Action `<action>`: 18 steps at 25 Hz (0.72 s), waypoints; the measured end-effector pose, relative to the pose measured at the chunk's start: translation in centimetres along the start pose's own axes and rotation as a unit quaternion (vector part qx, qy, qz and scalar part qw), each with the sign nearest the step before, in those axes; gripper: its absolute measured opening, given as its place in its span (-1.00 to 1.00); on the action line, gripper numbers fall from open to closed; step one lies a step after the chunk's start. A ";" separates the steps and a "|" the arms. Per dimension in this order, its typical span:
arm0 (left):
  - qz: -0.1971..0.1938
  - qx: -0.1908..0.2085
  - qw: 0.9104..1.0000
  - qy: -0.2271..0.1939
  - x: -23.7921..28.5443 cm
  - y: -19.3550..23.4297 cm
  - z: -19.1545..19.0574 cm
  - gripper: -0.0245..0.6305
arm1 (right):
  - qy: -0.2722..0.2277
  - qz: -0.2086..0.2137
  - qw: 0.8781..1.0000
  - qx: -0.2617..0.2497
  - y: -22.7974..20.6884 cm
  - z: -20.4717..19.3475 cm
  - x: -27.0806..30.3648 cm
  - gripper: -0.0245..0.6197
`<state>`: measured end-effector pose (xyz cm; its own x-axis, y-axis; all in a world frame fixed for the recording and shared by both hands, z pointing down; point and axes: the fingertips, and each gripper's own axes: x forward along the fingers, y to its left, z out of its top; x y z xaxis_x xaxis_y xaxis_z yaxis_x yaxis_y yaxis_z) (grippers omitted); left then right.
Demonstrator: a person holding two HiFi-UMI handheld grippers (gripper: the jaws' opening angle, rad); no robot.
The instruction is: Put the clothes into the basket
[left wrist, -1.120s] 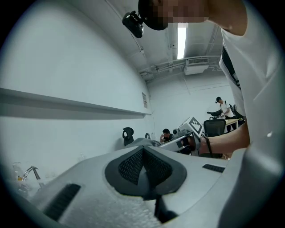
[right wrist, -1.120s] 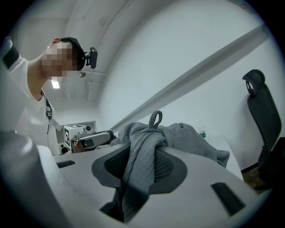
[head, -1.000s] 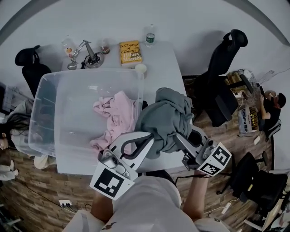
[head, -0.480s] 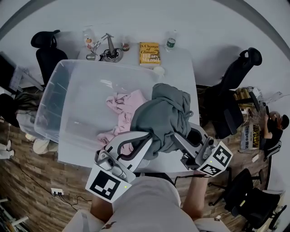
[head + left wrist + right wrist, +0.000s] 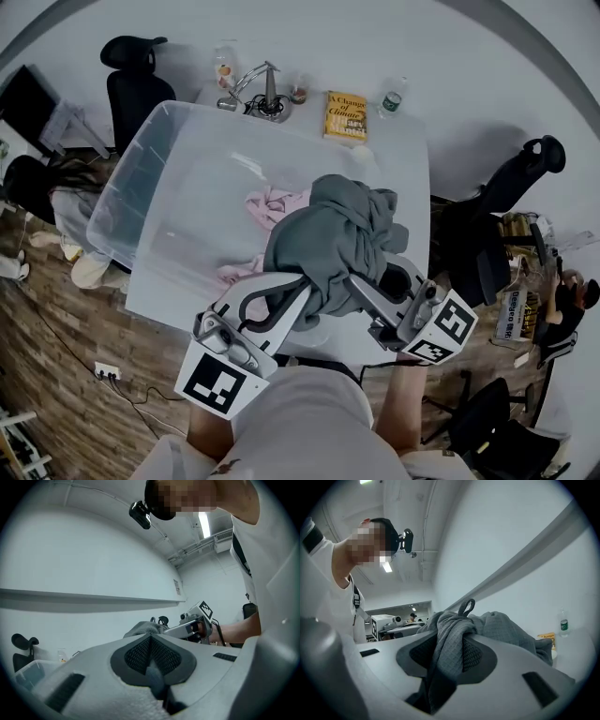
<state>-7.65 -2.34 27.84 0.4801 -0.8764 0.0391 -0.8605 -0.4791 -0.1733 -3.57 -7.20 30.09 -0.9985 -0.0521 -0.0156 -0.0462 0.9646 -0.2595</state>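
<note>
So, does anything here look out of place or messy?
Nothing spilled or broken. The grey garment hangs in a bunched lump, pinched by the left gripper and right gripper, not yet in the clear basket, where a pink garment lies crumpled.

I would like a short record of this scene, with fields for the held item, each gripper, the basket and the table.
held item: gray garment, bunched, raised at the basket's right edge
left gripper: shut on gray garment
right gripper: shut on gray garment
basket: clear plastic, holds a pink garment
table: white, book and bottle at far edge
</note>
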 end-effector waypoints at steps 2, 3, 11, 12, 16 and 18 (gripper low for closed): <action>0.011 -0.005 1.000 0.005 -0.3 0.1 -0.1 -0.91 | 0.007 0.009 1.000 0.002 0.2 -0.1 0.4 -0.59; 0.015 -0.006 1.000 0.006 -0.5 0.2 -0.2 -0.91 | 0.010 0.014 1.000 0.003 0.3 -0.2 0.6 -0.59; 0.047 -0.024 0.998 0.022 -2.0 1.7 -2.3 -0.91 | 0.047 0.047 0.998 0.003 1.0 -1.9 3.8 -0.59; 0.051 -0.027 0.998 0.025 -2.2 1.9 -2.6 -0.91 | 0.053 0.050 0.997 0.003 1.1 -2.1 4.1 -0.59; 0.065 -0.038 0.997 0.035 -2.9 2.5 -4.0 -0.91 | 0.079 0.059 0.995 0.003 1.3 -3.4 5.3 -0.59; 0.071 -0.046 0.996 0.040 -3.1 2.8 -4.7 -0.91 | 0.096 0.060 0.994 0.002 1.2 -4.2 5.9 -0.59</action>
<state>-12.33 -1.20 31.85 0.3409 -0.9348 0.0997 -0.9323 -0.3498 -0.0920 -9.67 -5.23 33.68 -0.9839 0.1145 0.1374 0.0739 0.9598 -0.2708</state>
